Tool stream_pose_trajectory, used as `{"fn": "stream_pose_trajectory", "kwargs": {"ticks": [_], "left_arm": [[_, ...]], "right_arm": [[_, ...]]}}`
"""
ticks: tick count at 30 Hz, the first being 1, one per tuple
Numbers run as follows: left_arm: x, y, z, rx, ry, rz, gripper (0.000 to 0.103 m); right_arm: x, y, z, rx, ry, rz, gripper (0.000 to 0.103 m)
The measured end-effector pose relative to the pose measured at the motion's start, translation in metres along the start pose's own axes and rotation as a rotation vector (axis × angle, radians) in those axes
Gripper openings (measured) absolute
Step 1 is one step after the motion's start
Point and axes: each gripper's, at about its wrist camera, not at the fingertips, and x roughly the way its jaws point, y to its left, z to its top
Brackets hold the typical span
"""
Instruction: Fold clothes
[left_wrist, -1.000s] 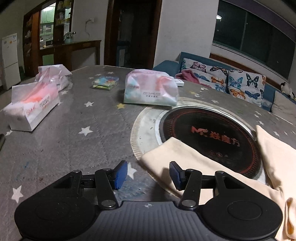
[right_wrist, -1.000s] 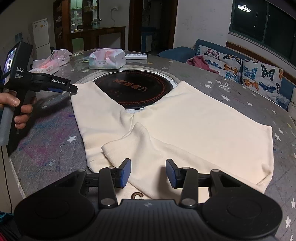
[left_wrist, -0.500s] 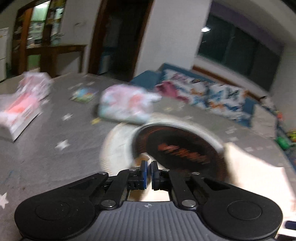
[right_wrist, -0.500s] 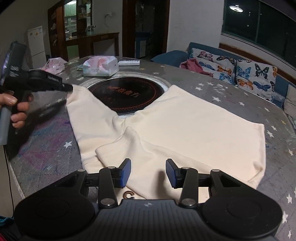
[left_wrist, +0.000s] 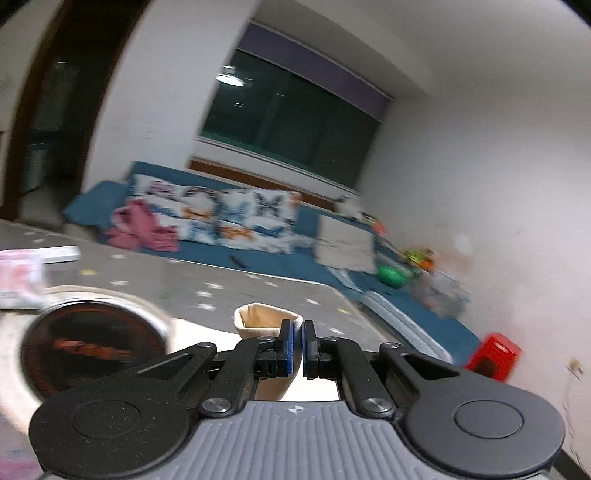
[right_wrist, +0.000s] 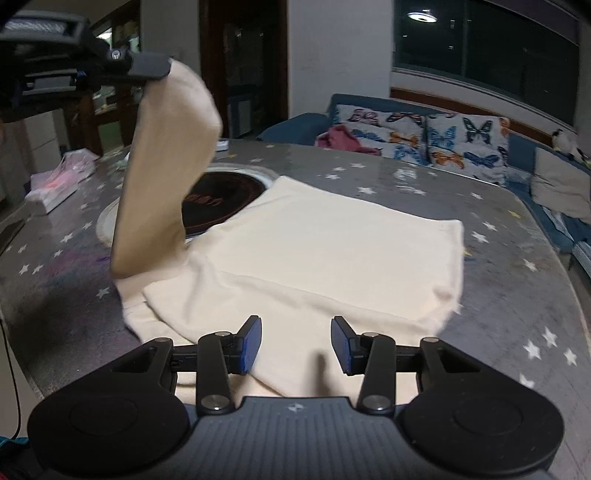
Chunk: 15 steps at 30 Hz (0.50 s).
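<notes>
A cream long-sleeved garment (right_wrist: 332, 251) lies flat on the grey star-patterned table (right_wrist: 517, 295). My left gripper (left_wrist: 295, 347) is shut on the cuff of its left sleeve (left_wrist: 267, 319). In the right wrist view the left gripper (right_wrist: 147, 68) holds that sleeve (right_wrist: 162, 177) lifted high above the table, the cloth hanging down to the shoulder. My right gripper (right_wrist: 295, 345) is open and empty, low over the garment's near edge, where the other sleeve lies folded across the body.
A round black induction hob (right_wrist: 218, 199) is set in the table, partly under the garment. Tissue packs (right_wrist: 55, 181) lie at the far left. A blue sofa with butterfly cushions (right_wrist: 443, 136) stands behind the table. A red stool (left_wrist: 495, 354) sits on the floor.
My left gripper closed on the left sleeve's cuff and lifted it high, swinging rightward. My right gripper stayed open over the near edge.
</notes>
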Motion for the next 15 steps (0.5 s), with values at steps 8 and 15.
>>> {"fn": "stream_pose_trajectory", "kwargs": {"ticks": [8,15], "left_arm": [[0.046,-0.054,-0.031,0.035,0.103,-0.145,0.005],[0.082,-0.049,-0.064,0.023,0.239,-0.161,0.011]], "right_arm": [[-0.020,-0.029,-0.015,0.069,-0.015,-0.059,0.042],[-0.031,-0.051,-0.024,0.133,-0.019,-0.114,0.042]]}}
